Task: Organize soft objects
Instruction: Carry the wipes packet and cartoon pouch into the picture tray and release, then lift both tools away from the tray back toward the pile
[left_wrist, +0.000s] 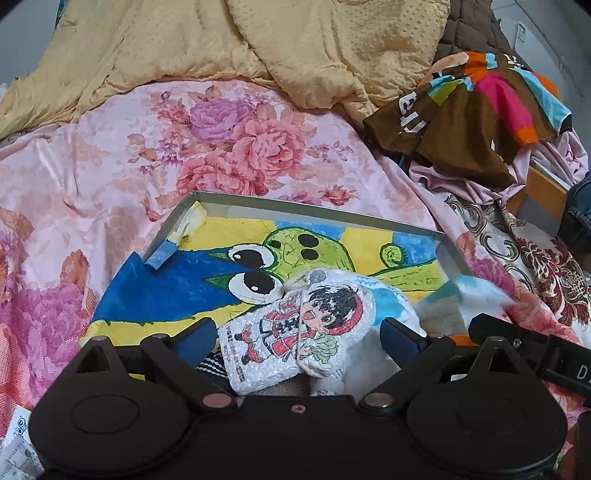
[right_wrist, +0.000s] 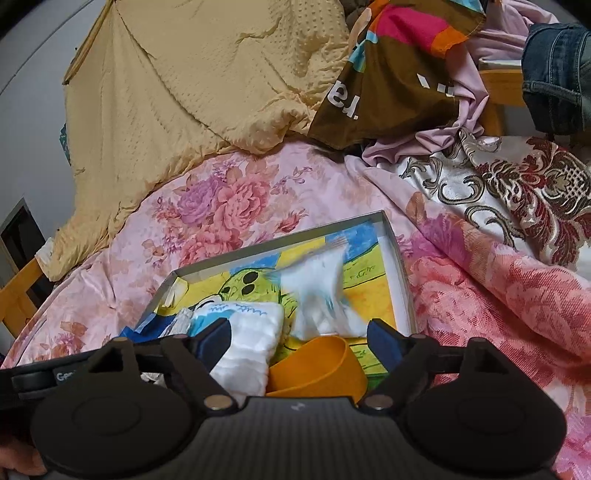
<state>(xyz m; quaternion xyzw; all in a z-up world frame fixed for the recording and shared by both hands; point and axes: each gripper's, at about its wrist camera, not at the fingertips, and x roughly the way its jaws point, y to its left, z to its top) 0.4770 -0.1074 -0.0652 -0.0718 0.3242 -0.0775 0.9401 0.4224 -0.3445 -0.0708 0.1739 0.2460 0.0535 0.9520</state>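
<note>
A shallow grey-walled box (left_wrist: 295, 206) (right_wrist: 277, 242) with a green cartoon creature painted on its floor lies on the bed. In the left wrist view a white towel printed with a cartoon child (left_wrist: 306, 328) lies between the wide-apart fingers of my left gripper (left_wrist: 297, 332), and the pads do not press on it. My right gripper (right_wrist: 299, 338) is open over the box's near end. Beyond its fingers a white and blue cloth (right_wrist: 317, 295) (left_wrist: 454, 295) shows blurred inside the box. An orange cup (right_wrist: 317, 365) and a folded white towel (right_wrist: 251, 339) sit just below the right gripper's fingers.
The box rests on a pink floral sheet (left_wrist: 110, 177). A yellow quilt (left_wrist: 221, 48) is heaped behind. A brown multicoloured garment (left_wrist: 472, 110), lilac cloth (right_wrist: 476, 122), a red-and-gold damask fabric (right_wrist: 517, 192) and denim (right_wrist: 557, 77) pile up on the right by the wooden bed frame (left_wrist: 543, 184).
</note>
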